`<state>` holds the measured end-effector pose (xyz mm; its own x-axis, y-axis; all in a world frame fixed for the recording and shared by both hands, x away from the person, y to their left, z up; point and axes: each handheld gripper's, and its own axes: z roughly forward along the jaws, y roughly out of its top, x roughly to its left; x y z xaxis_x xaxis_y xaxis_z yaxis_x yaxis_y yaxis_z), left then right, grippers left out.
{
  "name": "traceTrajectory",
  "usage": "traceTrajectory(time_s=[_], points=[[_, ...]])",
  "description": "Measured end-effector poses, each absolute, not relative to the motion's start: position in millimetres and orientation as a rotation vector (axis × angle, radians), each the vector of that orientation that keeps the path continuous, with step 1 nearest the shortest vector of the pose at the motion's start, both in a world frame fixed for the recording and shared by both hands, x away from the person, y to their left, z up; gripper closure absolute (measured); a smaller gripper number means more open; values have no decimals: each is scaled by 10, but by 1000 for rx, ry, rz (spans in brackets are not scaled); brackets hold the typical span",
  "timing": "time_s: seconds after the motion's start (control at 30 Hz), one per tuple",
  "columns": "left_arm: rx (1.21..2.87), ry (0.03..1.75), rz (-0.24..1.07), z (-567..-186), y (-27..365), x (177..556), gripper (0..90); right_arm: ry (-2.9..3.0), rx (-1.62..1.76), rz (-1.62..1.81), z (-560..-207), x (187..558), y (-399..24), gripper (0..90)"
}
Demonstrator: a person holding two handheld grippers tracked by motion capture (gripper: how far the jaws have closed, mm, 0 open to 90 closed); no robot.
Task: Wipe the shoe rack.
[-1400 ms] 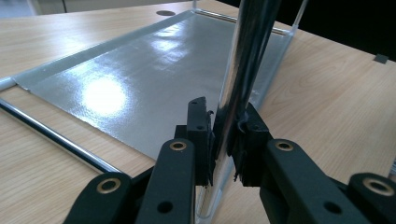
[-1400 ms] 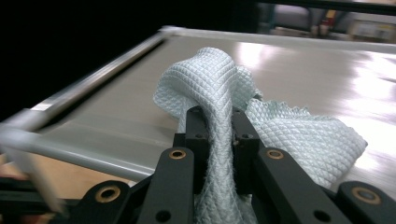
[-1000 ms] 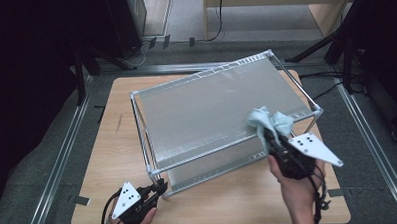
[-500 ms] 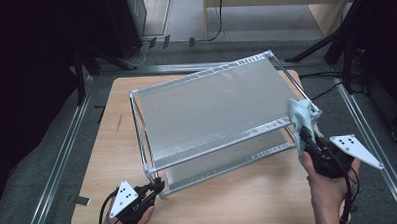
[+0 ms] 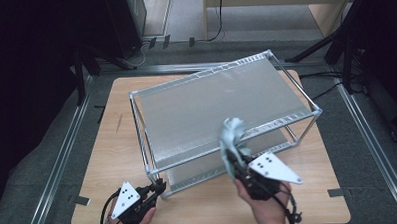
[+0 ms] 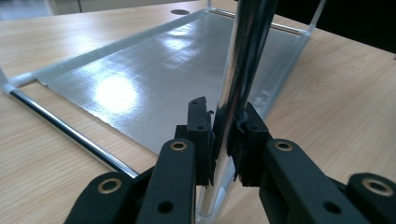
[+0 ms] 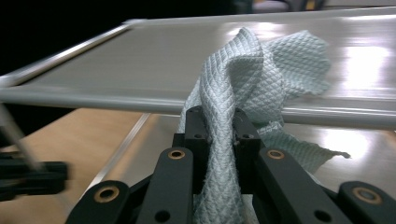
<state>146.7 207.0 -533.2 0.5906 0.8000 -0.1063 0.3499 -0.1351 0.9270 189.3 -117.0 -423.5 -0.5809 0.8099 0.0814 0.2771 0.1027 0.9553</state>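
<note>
A two-tier metal rack (image 5: 221, 106) stood askew on the wooden table (image 5: 113, 155), and everything else sat relative to it. At its near left corner, the left gripper (image 5: 158, 185) was clamped on the rack's upright chrome post (image 6: 240, 70); in the left gripper view both jaws pressed against the post from either side, and the post's top ran out of frame. The foot of the post was blocked by the jaws, so how it met the table could not be made out.

Along the rack's near edge, right of the middle, the right gripper (image 5: 233, 158) pinched a pale blue quilted cloth (image 7: 252, 74). The cloth's free end draped over the front rail of the top shelf and lay on the shelf surface. In the right gripper view the rail and the left side were smeared by blur. The lower shelf (image 6: 154, 70) was largely hidden beneath the upper one in the high view. Both hands were cut off at the bottom edge.
</note>
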Motion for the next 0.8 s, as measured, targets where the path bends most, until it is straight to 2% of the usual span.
traceTrajectory(time_s=[0.17,0.43,0.57,0.77,0.8], points=[[1753,903,499,-5329,1923,1421,793,2006,941,1574,-4290,1709,-765,805],[1775,847,474,-5329,1872,1398,795,2105,773,1628,-4299,1532,-526,803],[1769,867,480,-5328,1937,1416,795,2048,843,1604,-4276,1647,-731,803],[1740,913,481,-5335,2056,1459,791,1871,1081,1516,-4279,1950,-1350,804],[1740,913,481,-5335,2056,1459,791,1871,1081,1516,-4279,1950,-1350,804]])
